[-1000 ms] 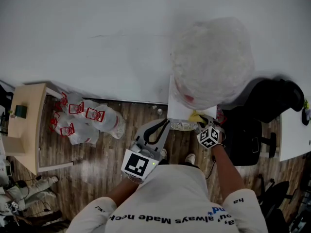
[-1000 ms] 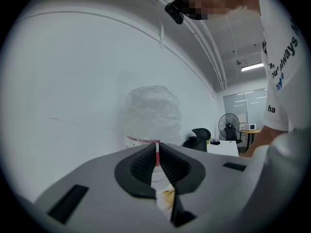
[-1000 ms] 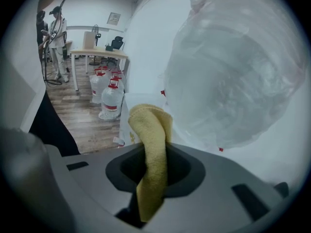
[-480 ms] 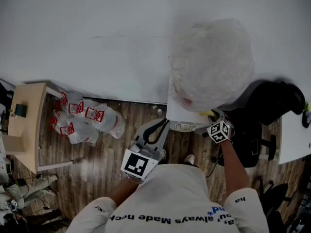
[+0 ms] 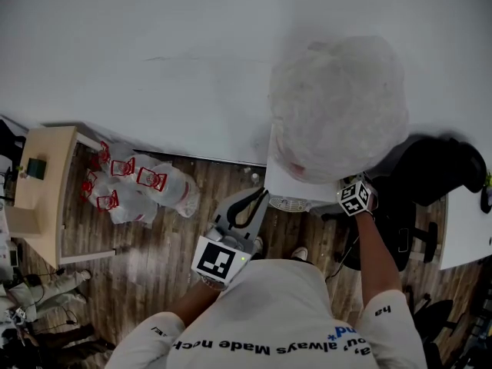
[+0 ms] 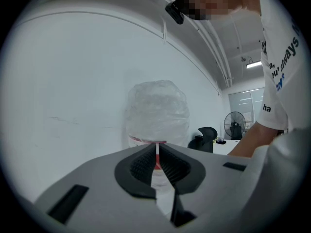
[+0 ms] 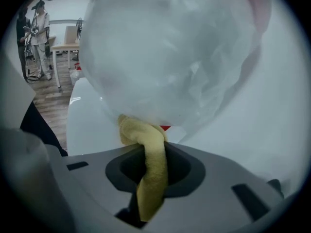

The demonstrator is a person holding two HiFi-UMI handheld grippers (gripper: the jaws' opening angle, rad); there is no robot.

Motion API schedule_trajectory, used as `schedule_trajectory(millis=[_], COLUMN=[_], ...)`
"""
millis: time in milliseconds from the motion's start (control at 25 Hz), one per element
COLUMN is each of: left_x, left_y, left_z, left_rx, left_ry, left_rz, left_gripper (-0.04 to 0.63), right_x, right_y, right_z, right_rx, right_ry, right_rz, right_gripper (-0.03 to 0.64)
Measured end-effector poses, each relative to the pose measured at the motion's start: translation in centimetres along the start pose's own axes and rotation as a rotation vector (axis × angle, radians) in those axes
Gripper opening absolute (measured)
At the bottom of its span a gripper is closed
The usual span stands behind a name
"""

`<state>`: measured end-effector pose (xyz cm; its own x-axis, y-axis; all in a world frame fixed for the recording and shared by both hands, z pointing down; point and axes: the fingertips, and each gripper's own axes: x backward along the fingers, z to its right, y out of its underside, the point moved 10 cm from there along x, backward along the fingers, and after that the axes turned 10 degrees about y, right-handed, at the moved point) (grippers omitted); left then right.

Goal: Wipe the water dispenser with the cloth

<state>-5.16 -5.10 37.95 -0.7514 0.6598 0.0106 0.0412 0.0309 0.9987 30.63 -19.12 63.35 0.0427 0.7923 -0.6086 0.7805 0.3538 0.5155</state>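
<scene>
Between right tongs (image 7: 144,155) (clamped): cloth (image 7: 151,183)

Wood-plank floor (image 5: 161,244): white red-printed bags (image 5: 134,187) left, beside pale table (image 5: 42,198); water dispenser (image 5: 296,179) and black chair (image 5: 400,214) right.

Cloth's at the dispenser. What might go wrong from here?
1. The yellow cloth sits bunched in the right claw at the base of the plastic-wrapped water bottle; it may snag the wrap or nudge the bottle.
2. Only a small wad faces the water dispenser, so coverage may be patchy.
3. The left claw is shut and off the unit, so nothing steadies it.
</scene>
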Motion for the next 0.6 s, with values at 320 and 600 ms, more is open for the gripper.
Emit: schedule_trajectory(millis=[320,600], left_x=[-0.7,-1.2], left_y=[-0.1,0.0], left_z=[-0.3,-0.1], left_rx=[0.007,0.008], left_ry=[-0.026,-0.025], left_rz=[-0.006,-0.008], left_gripper=[0.037,0.037], right_x=[-2.6,-2.7], right_y=[0.7,1.2], right_z=[0.5,0.6], right_rx=[-0.012,-0.075], right_ry=[-0.046,-0.094], right_rz=[-0.037,-0.029], right_gripper=[0.08,0.063])
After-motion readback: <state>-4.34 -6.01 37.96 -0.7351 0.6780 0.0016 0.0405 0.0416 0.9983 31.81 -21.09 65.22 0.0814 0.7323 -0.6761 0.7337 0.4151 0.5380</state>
